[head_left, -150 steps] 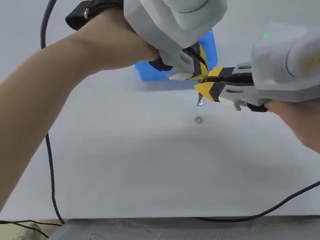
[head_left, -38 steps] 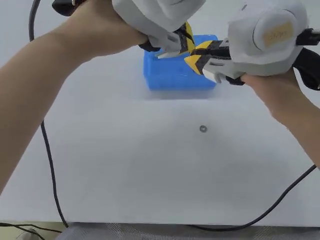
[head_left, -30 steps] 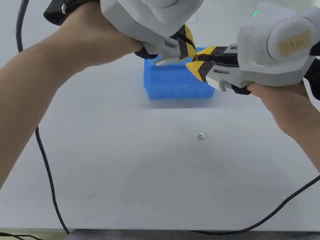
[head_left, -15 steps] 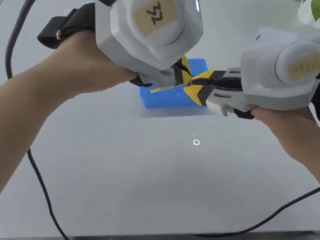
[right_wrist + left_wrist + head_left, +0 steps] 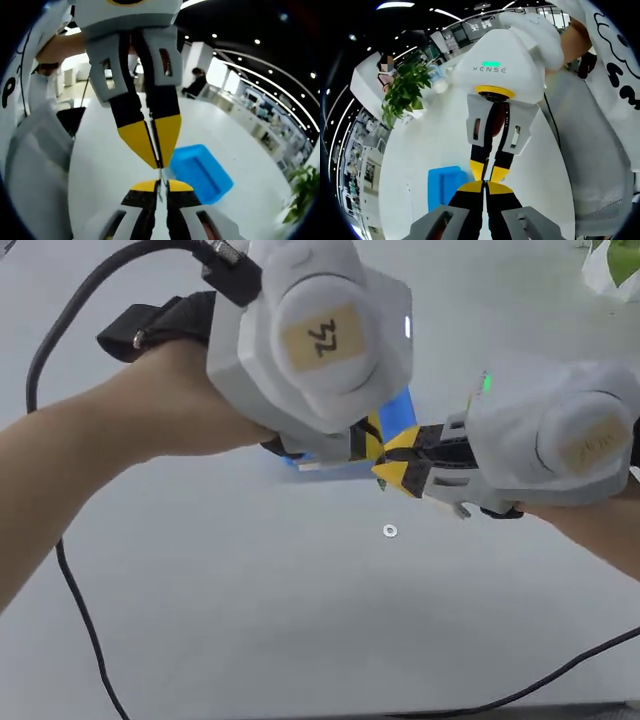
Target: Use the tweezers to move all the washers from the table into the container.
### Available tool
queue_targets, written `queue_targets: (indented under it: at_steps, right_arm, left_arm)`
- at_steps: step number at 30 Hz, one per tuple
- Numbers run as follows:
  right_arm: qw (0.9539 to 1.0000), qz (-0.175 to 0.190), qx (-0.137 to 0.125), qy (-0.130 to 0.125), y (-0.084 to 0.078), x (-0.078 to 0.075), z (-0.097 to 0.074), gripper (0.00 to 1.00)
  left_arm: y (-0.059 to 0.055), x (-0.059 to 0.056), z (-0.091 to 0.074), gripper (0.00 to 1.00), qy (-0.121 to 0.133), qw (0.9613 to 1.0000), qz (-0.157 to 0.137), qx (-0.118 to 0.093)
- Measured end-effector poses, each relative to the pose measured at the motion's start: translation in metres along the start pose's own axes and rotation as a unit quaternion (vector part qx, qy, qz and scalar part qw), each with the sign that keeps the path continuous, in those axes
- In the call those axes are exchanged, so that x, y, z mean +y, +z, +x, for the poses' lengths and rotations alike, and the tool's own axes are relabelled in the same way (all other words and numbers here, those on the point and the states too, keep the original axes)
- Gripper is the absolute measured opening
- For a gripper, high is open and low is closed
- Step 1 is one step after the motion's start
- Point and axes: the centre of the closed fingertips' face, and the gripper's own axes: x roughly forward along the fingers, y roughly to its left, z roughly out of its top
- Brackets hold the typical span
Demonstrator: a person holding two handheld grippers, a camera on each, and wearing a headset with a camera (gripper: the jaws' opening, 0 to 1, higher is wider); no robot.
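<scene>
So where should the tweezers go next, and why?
Probably lower the tweezers a little, down onto the washer. It lies on the table, outside the blue container. The tweezers' tip hangs close above it, pinched between the left hand-held gripper and the right hand-held gripper.

left gripper (image 5: 485, 184) white, jaws yellow-black | right gripper (image 5: 160, 184) same | container (image 5: 202, 172) blue | table (image 5: 250, 590) pale grey | washer (image 5: 390, 531) silver | tweezers (image 5: 382, 483) grey (just the tip) | cable (image 5: 75, 620) black | strap (image 5: 150, 325) black | plant (image 5: 405, 92) green
</scene>
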Motion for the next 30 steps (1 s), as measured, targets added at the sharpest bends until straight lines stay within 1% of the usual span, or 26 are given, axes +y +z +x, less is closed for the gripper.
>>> queue_targets:
  at_steps: [3, 7, 10, 11, 14, 16, 25, 28, 30]
  right_arm:
    - [0.9999, -0.003, 0.003, 0.014, -0.006, 0.005, 0.003, 0.02]
    - [0.9998, 0.008, 0.002, 0.017, -0.013, 0.005, 0.008, 0.02]
    - [0.9994, 0.027, -0.002, 0.022, -0.019, 0.006, 0.012, 0.02]
    - [0.9994, 0.028, -0.001, 0.021, -0.020, 0.007, 0.013, 0.02]
    - [0.9993, 0.031, 0.003, 0.020, -0.025, 0.007, 0.013, 0.02]
    - [0.9988, 0.043, 0.004, 0.023, -0.030, 0.007, 0.012, 0.02]
    - [0.9977, 0.058, 0.014, 0.032, -0.036, 0.011, 0.010, 0.02]
    - [0.9978, 0.057, 0.016, 0.031, -0.038, 0.011, 0.011, 0.02]
    - [0.9979, 0.056, 0.017, 0.029, -0.038, 0.011, 0.011, 0.02]
  left_arm:
    - [-0.004, -0.002, 0.006, 0.00, -0.018, 0.9998, -0.006, 0.002]
    - [-0.005, -0.003, 0.014, 0.00, -0.028, 0.9993, -0.023, -0.005]
    - [-0.007, -0.006, 0.019, 0.00, -0.035, 0.9991, -0.025, -0.002]
    - [-0.007, -0.007, 0.021, 0.00, -0.037, 0.9990, -0.025, -0.001]
    - [-0.007, -0.009, 0.025, 0.00, -0.044, 0.9987, -0.028, -0.004]
    - [-0.006, -0.010, 0.028, 0.00, -0.050, 0.9981, -0.035, -0.007]
    - [-0.003, -0.013, 0.035, 0.00, -0.062, 0.9969, -0.048, -0.012]
    - [-0.005, -0.012, 0.038, 0.00, -0.061, 0.9969, -0.048, -0.010]
    - [-0.004, -0.012, 0.038, 0.00, -0.059, 0.9972, -0.046, -0.009]
